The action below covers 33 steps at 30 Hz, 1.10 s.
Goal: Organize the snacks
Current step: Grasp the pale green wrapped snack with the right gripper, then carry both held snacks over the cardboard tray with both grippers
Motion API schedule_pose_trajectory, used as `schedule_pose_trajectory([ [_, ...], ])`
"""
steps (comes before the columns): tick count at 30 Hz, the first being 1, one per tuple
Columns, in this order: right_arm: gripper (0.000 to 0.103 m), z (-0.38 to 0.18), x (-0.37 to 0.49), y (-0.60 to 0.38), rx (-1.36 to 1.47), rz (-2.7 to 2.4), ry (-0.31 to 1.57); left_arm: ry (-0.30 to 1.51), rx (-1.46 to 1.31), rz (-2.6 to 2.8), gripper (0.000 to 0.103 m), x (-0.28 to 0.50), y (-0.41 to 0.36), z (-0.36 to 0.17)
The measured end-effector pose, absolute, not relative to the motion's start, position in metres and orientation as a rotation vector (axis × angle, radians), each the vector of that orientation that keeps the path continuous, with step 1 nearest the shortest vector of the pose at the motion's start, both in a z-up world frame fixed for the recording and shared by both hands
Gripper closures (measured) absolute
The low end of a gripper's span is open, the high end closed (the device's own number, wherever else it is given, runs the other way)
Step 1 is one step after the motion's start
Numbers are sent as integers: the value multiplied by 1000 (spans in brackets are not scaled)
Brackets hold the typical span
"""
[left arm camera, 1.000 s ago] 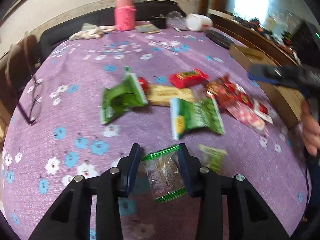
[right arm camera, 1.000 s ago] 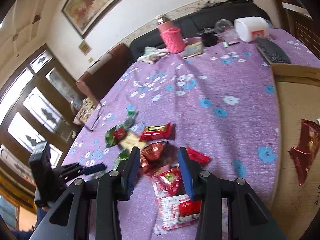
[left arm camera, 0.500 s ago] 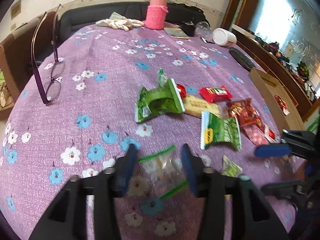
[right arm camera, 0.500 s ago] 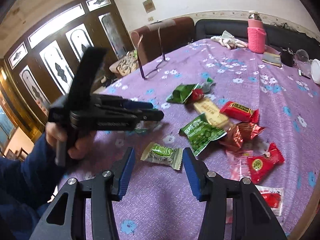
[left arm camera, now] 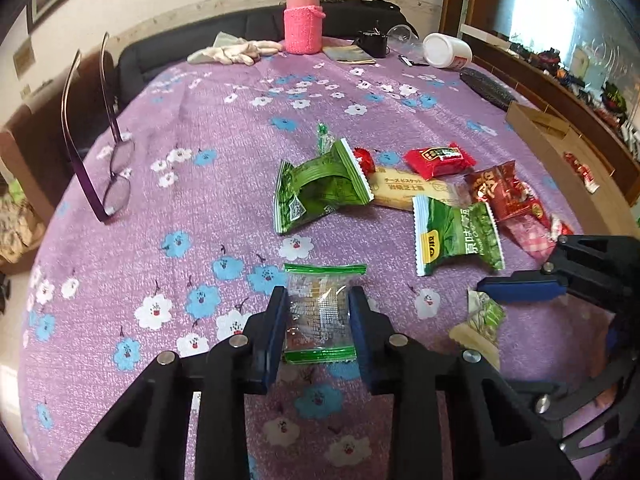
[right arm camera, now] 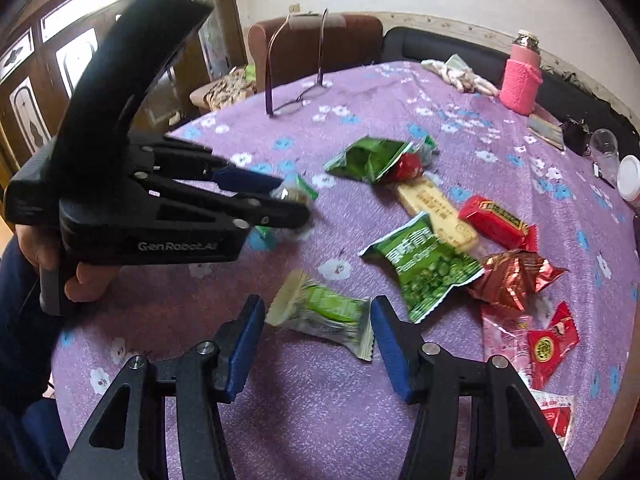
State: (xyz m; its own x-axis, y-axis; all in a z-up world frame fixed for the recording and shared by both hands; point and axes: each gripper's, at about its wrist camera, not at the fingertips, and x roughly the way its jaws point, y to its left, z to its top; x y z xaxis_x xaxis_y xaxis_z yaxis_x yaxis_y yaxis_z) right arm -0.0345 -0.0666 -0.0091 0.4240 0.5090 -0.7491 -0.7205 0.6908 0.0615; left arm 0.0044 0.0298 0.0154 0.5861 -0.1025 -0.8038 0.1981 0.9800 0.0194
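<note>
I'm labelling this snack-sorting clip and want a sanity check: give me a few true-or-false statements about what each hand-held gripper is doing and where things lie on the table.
1. The left hand-held gripper has a clear, green-edged snack packet between its closing jaws. True.
2. The right hand-held gripper straddles a red packet. False: a pale green wrapped snack lies between its closing jaws, untouched by the pads.
3. The eyeglasses rest on the purple flowered tablecloth, apart from the snacks. True.
4. The pink-sleeved bottle lies on its side among the snacks. False: it stands upright at the far edge.
</note>
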Motion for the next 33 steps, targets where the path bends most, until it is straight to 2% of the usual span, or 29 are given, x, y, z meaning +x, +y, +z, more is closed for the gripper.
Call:
schedule_pose_trajectory([
  [2,70,-8,-30,-74,-251,774,828,921,108,-165,73,5,29,16],
  [10,73,3,-39,-80,-220,788,763,897,82,-173,74,5,31,20],
  [22,73,30,-23,-123,31,754,695,805,27,-195,74,-5,32,37],
  [33,73,42,14,-204,303,583,666,768,3,-202,74,-10,33,43],
])
